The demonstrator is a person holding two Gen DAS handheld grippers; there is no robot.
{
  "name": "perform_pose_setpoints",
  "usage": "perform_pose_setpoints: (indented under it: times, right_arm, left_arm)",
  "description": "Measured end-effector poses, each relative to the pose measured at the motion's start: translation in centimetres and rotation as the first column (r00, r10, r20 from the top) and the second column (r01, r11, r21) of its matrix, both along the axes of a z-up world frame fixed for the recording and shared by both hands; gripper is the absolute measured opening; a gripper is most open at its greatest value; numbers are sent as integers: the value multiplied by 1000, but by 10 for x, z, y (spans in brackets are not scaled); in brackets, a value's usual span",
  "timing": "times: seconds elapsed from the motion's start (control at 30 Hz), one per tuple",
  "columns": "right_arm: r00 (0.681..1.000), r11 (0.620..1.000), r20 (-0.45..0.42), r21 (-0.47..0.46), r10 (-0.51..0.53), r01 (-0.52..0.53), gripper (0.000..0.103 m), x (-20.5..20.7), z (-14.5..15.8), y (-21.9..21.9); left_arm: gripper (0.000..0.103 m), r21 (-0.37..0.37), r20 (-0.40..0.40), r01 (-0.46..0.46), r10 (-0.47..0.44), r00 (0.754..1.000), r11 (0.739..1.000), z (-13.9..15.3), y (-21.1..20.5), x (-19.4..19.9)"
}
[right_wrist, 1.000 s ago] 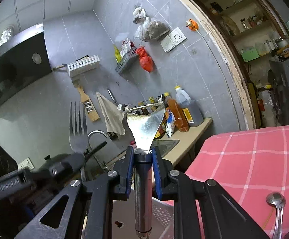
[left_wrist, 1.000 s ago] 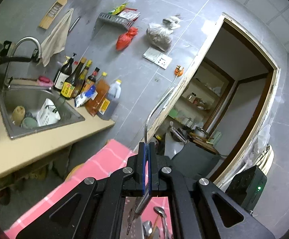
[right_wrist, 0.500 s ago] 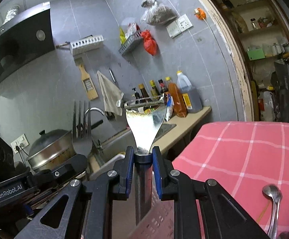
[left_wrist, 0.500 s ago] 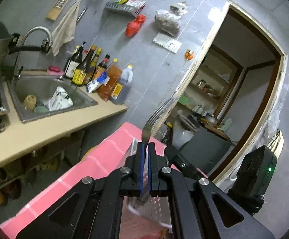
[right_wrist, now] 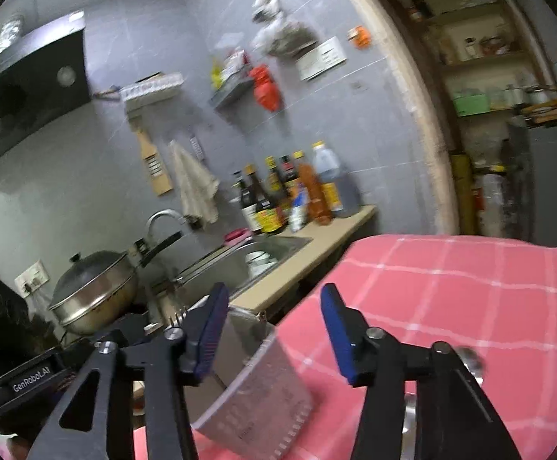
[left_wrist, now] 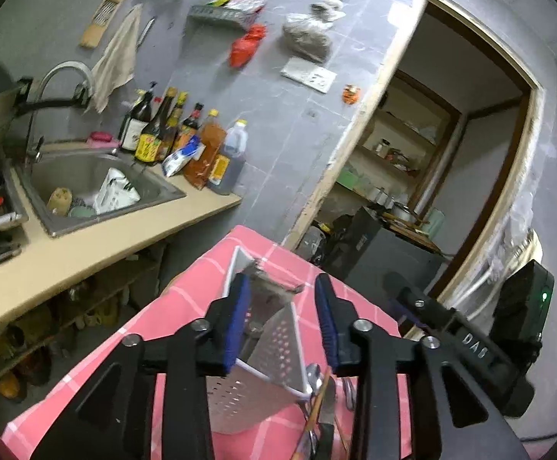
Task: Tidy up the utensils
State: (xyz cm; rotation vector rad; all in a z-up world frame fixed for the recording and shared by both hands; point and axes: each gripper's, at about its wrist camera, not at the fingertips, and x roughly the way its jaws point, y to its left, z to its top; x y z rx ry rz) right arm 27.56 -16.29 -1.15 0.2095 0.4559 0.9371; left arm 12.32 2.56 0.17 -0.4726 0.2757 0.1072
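Left wrist view: your left gripper (left_wrist: pixel 281 320) hangs over the near end of the perforated utensil holder (left_wrist: pixel 278 341), jaws opening, nothing between the pads.
Pads: blue fingers (left_wrist: pixel 236 322) stand either side of the holder's mouth, apart from its walls as far as you can see.
Holder: it sits on the pink checked tablecloth (left_wrist: pixel 163 329), leaning toward you, with something metal blurred inside it.
Loose utensils: a spoon (left_wrist: pixel 314 375) and other handles lie just beside the holder's lower right corner.
Edges: the table's left edge drops off toward the counter (left_wrist: pixel 86 245) with its sink (left_wrist: pixel 86 176); a doorway (left_wrist: pixel 451 161) opens to the right.
Right wrist view: your right gripper (right_wrist: pixel 274 329) is also opening, pads clear of everything.
Holder from here: its rim (right_wrist: pixel 255 360) lies below and between the jaws, at the table's left edge.
Fork: tines (right_wrist: pixel 177 320) stick up just left of your left pad, by the other gripper's body.
Open room: bare cloth (right_wrist: pixel 451 287) stretches to your right; a blurred spoon bowl (right_wrist: pixel 468 358) shows behind the right finger.
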Motion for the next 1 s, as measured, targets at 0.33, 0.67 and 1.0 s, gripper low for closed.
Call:
perform_pose_setpoints:
  times: [0.33,0.67,1.0]
  right_arm:
    - [968,937,-119,-301,-222,178,66,-2,-29,-108]
    - [896,870,-361,-489,-257,52,52,16,-105,-117]
    - [875,859,-425,-511,-231,-21,38,28,-131,-101]
  left_arm:
    - [42,68,-142,274,-263,954,959,-20,-93,9]
    - [42,50,-492,323,-258,831,945,-98,-134,96]
    - [34,54,-580,323,-234,780,945,-125,-124,144]
